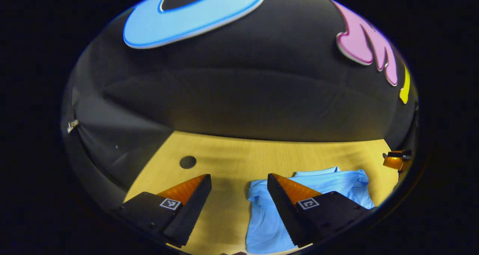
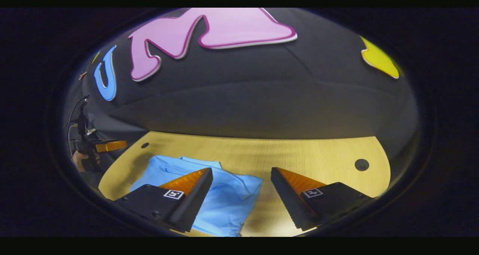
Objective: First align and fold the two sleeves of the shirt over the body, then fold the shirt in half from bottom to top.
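A light blue shirt lies spread on the wooden table, collar toward the far wall. In the left gripper view my left gripper hovers open over the shirt's left sleeve edge, its right finger above the cloth and its left finger above bare wood. The right gripper view has the same shirt at lower left. My right gripper is open above the shirt's right sleeve, nothing between its fingers. The other gripper, held by a hand, sits far left.
The table has a round cable hole on the left side and another cable hole on the right. The black cloth wall rises right behind the table's far edge. The other gripper shows at the right rim of the left gripper view.
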